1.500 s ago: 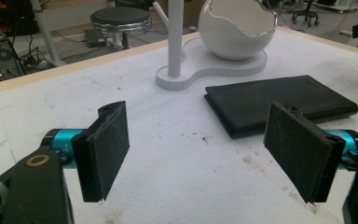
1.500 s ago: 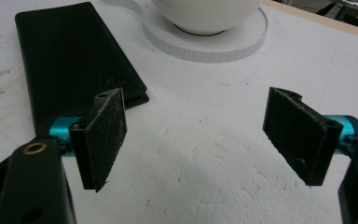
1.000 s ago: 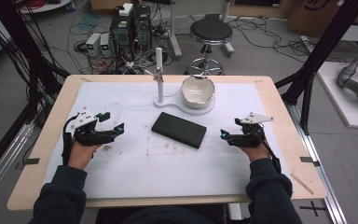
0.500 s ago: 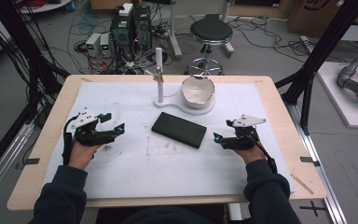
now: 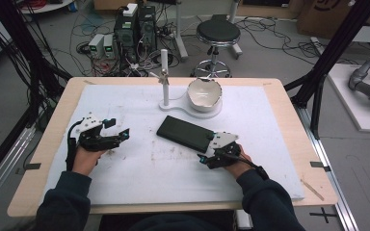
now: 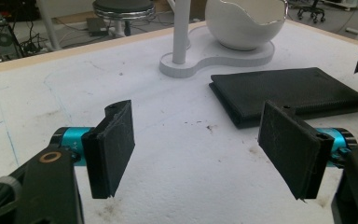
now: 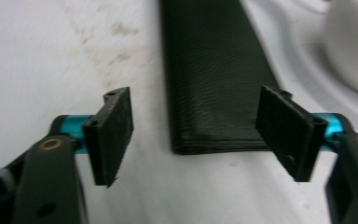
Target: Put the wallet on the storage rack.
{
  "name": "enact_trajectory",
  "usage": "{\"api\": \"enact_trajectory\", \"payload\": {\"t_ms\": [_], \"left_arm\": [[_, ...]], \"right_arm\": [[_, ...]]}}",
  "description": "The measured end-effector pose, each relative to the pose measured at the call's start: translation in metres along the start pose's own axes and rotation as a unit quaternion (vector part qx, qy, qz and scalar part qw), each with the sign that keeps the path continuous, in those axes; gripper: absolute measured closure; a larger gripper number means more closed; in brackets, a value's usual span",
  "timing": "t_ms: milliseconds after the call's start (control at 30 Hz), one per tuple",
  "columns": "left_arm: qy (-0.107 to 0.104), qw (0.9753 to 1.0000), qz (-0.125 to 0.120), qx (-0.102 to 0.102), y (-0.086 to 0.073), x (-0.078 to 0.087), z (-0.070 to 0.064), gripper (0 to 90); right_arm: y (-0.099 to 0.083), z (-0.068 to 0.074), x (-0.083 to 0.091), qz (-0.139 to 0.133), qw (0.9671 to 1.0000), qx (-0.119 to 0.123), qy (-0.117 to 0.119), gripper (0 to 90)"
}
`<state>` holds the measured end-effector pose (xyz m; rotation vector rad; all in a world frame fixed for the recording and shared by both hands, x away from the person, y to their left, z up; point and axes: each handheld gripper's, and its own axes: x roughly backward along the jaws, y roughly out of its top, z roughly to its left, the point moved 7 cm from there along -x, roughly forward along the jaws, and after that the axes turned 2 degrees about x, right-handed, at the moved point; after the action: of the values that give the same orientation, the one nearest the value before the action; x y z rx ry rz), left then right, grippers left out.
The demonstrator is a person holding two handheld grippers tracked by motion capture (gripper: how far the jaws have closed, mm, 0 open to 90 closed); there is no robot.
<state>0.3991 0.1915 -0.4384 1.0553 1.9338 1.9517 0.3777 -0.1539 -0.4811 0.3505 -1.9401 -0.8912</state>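
White cracked-egg bowl (image 5: 204,92) on a white base with upright post (image 5: 164,77), table (image 5: 279,101), stool (image 5: 217,32) beyond.

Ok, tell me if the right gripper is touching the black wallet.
Apart. The right gripper view shows the right gripper open, white table between it and the wallet.

Left tool (image 5: 118,136) and right tool (image 5: 207,153) both gape, held low.

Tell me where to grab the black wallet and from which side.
Grip the black wallet across its near short end, coming from the right claw side. It lies flat and closed; in the right gripper view that end sits just ahead of the open jaws, which look wide enough to straddle it.
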Motion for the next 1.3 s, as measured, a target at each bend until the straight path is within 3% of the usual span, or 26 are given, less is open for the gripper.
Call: {"api": "enact_trajectory", "payload": {"t_ms": [133, 267, 433, 567, 700, 867, 1000, 1033, 1067, 1300], "left_arm": [[0.0, 1.0, -0.001, 0.003, -0.0001, 0.0004, 0.0009, 26.9], [-0.001, 1.0, -0.002, 0.004, -0.0004, 0.0004, 0.0007, 26.9], [-0.002, 1.0, 0.001, 0.007, -0.0013, 0.0005, 0.0009, 27.7], [-0.002, 1.0, 0.001, 0.008, -0.0014, 0.0007, 0.0005, 28.4], [-0.002, 1.0, 0.002, 0.008, -0.0025, 0.0005, 0.0002, 28.4], [-0.002, 0.9999, 0.001, 0.011, -0.0028, 0.0005, 0.0001, 28.4], [0.0, 1.0, 0.001, 0.009, -0.0027, 0.0012, 0.001, 28.4], [-0.001, 1.0, 0.001, 0.009, -0.0027, 0.0012, 0.0011, 28.4], [0.0, 0.9999, 0.001, 0.011, -0.0028, 0.0013, 0.0011, 28.4], [-0.002, 0.9999, 0.005, 0.011, -0.0039, 0.0001, 0.0004, 28.4]], "right_arm": [[-0.0087, 0.0016, -0.0101, 0.031, 0.9992, 0.026, -0.001, 22.1], [-0.009, 0.0005, -0.011, 0.029, 0.9994, 0.02, 0.002, 21.4], [-0.0076, 0.0014, -0.0106, 0.021, 0.9983, 0.053, -0.004, 21.6], [-0.0064, 0.0024, -0.0103, 0.019, 0.9973, 0.071, -0.007, 37.1], [-0.0074, 0.0025, -0.0104, 0.02, 0.9975, 0.068, -0.002, 41.4], [-0.0086, 0.0017, -0.0112, 0.004, 0.9969, 0.079, -0.001, 39.8], [-0.0078, 0.0018, -0.0109, 0.014, 0.9966, 0.082, -0.002, 41.5], [-0.0076, 0.0021, -0.011, 0.014, 0.9969, 0.077, -0.006, 43.5], [-0.0088, 0.0011, -0.0096, 0.023, 0.9962, 0.08, -0.024, 58.3], [-0.008, 0.0006, -0.0088, 0.02, 0.995, 0.094, -0.03, 66.0]]}}
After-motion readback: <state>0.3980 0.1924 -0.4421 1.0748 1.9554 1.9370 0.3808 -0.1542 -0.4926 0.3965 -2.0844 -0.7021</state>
